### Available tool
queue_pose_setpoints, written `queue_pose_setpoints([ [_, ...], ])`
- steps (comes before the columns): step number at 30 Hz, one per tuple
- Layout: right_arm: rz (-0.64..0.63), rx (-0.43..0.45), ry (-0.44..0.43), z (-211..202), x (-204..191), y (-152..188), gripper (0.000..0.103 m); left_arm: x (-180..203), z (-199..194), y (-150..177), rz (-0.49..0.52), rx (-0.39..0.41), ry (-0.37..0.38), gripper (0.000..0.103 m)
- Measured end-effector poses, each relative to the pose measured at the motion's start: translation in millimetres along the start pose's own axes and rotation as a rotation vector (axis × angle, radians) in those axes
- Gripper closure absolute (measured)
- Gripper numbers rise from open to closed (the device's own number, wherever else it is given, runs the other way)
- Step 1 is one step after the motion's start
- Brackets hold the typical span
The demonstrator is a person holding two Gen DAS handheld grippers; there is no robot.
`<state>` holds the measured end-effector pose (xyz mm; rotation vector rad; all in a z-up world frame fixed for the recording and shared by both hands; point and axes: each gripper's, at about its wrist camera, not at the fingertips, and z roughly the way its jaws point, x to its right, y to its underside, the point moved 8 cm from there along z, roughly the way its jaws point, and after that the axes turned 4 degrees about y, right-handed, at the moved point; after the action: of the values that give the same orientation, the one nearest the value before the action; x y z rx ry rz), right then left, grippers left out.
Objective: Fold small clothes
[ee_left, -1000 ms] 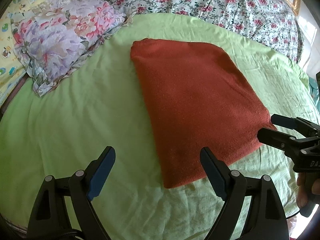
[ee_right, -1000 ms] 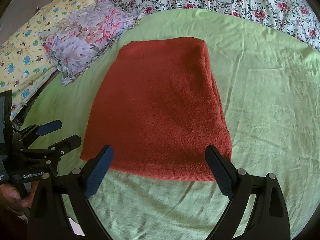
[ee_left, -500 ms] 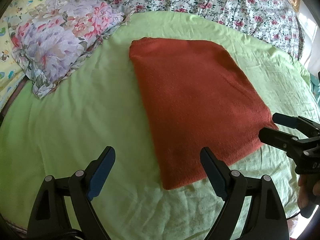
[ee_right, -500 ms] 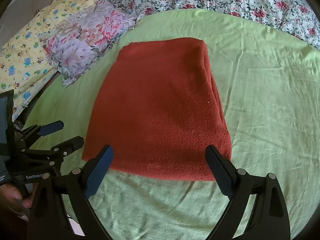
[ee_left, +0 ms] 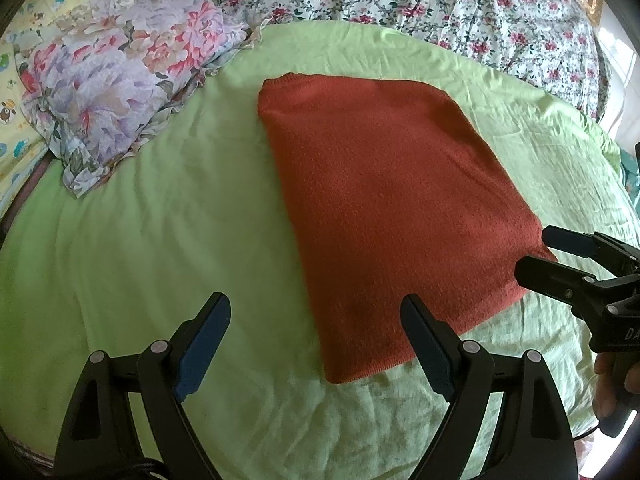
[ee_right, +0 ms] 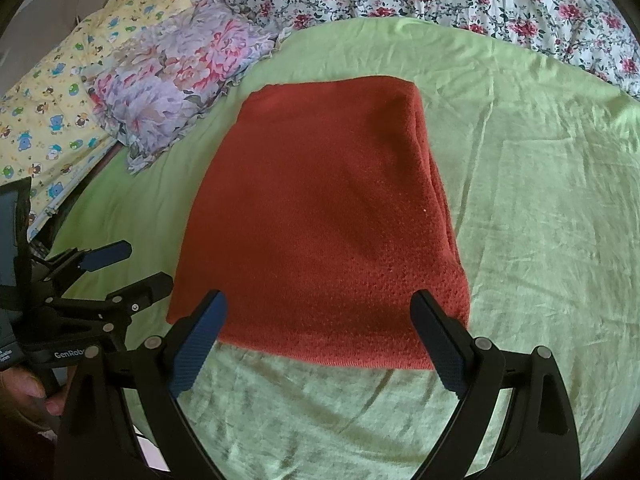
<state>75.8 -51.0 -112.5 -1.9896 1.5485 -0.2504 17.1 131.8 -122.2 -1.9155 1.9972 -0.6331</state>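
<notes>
A rust-red knitted garment (ee_left: 384,200) lies folded into a flat rectangle on the light green sheet (ee_left: 160,220); it also shows in the right wrist view (ee_right: 320,220). My left gripper (ee_left: 316,320) is open and empty, hovering just short of the garment's near left corner. My right gripper (ee_right: 318,320) is open and empty, just short of the garment's near edge. Each gripper shows in the other's view: the right one (ee_left: 540,252) at the garment's right corner, the left one (ee_right: 140,268) at its left corner. Neither touches the cloth.
A floral pillow (ee_left: 120,92) lies at the back left, beside a yellow cartoon-print sheet (ee_right: 52,108). A flowered bedspread (ee_left: 440,4) runs along the back. The green sheet has wrinkles all around the garment.
Both grippers have edged slightly, so the garment sits a little differently in view. The garment itself has not moved and both grippers stay open.
</notes>
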Motion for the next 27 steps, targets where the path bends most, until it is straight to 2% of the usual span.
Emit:
queue_pose_setpoints([
  [27,0.004,0.008,-0.012,0.7,-5.1,-5.6,0.01,0.8,0.1,-3.0,-0.014,0.004,0.002,0.016],
])
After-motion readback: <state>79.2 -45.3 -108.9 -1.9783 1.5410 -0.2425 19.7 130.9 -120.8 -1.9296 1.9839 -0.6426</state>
